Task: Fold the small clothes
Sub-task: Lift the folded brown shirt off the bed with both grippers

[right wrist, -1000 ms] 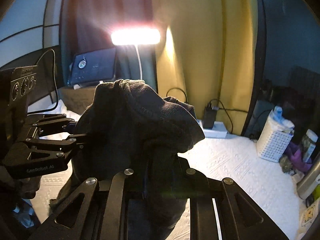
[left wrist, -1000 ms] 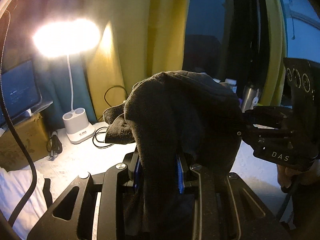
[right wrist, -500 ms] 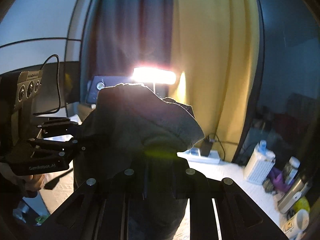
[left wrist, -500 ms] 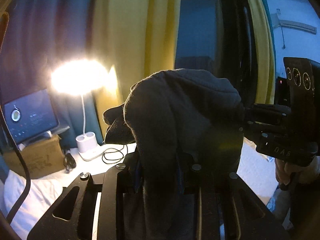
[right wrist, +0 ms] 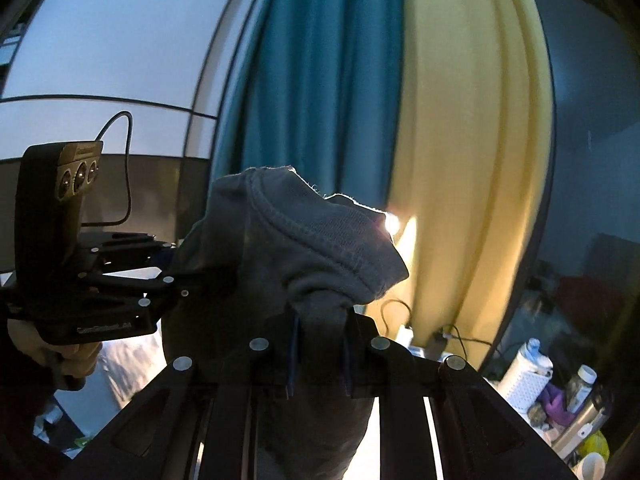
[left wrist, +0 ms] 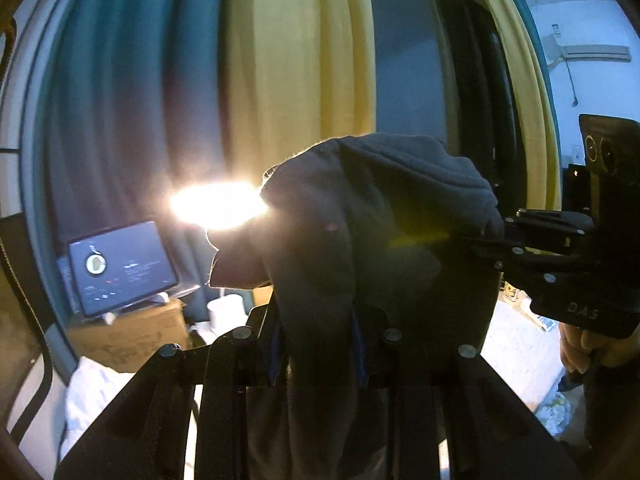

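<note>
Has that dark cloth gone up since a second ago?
Yes. In the left wrist view the dark cloth now covers part of the lamp glow, which earlier shone well above it, so cloth and tongs have risen.

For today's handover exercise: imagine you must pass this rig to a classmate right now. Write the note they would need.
Left gripper: shut on the dark garment, cloth bunched between its jaws.
Right gripper: shut on the same garment, at another spot.
The garment hangs in the air between both grippers, draped over their tips, above the white surface. Teal and yellow curtains fill the background.
Done: the garment is picked up with both grippers.
Left: no fold shows yet. Probably spread it flat on the white surface, fold it and let go.
</note>
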`<state>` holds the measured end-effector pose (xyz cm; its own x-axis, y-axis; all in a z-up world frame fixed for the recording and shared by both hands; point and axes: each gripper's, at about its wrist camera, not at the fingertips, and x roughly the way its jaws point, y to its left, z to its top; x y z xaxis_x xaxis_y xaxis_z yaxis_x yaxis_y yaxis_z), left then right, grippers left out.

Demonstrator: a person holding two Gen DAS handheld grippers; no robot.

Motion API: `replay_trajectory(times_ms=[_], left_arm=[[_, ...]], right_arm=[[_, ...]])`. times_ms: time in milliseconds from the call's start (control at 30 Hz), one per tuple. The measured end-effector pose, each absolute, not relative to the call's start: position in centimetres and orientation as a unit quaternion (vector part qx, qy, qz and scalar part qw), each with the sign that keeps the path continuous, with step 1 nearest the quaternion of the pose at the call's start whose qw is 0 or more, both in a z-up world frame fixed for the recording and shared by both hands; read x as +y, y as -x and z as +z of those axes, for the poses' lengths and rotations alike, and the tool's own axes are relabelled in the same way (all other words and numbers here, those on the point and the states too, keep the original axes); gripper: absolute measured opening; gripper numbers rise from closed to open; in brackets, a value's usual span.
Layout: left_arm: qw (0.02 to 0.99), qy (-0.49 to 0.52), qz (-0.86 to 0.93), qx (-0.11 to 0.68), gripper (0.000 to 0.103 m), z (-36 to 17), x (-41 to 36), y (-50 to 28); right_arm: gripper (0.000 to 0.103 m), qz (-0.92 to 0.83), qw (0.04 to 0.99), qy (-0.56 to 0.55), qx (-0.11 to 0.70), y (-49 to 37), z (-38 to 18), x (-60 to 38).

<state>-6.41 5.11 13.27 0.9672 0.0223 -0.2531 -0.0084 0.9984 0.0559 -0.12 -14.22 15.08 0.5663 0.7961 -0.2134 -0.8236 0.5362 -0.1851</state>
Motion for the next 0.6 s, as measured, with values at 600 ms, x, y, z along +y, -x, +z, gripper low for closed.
replay_trajectory(times_ms=[600], left_arm=[[0.983,-0.026,0.060,0.171,0.026,9.6,9.1,10.5]], right_arm=[[0.017,0.507,0.845,0.146,0.088,2.3,11.1,-8.0]])
